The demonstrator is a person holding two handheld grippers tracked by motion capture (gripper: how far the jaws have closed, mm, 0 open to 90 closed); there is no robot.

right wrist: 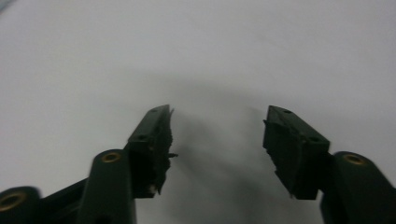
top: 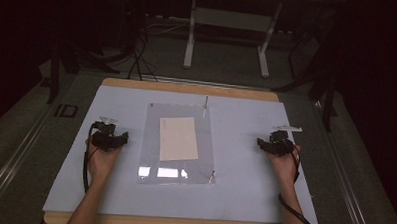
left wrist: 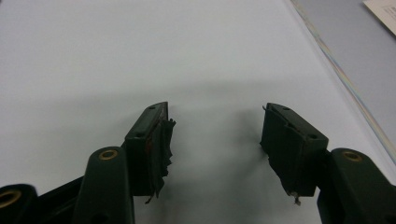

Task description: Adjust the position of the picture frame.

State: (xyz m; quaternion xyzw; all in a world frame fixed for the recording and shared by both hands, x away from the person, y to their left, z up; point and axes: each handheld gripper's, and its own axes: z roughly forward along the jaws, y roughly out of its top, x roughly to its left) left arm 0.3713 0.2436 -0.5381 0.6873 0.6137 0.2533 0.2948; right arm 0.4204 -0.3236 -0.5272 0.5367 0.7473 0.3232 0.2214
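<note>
Covering the bench (top: 187,89), a pale blue mat (top: 243,193) carries a clear plastic sheet (top: 204,162) at its middle, with a cream paper (top: 178,139) lying on the sheet; the left claw (top: 116,137) and right claw (top: 263,144) rest well apart either side, both gaping wide, holding nothing

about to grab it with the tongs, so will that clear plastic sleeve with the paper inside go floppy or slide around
The clear sleeve lies dead flat and thin, so it would likely sag and bend if lifted by one edge. Its glossy surface throws bright reflections, so it may slide on the smooth mat when pushed. The paper looks loose inside and might shift.
</note>
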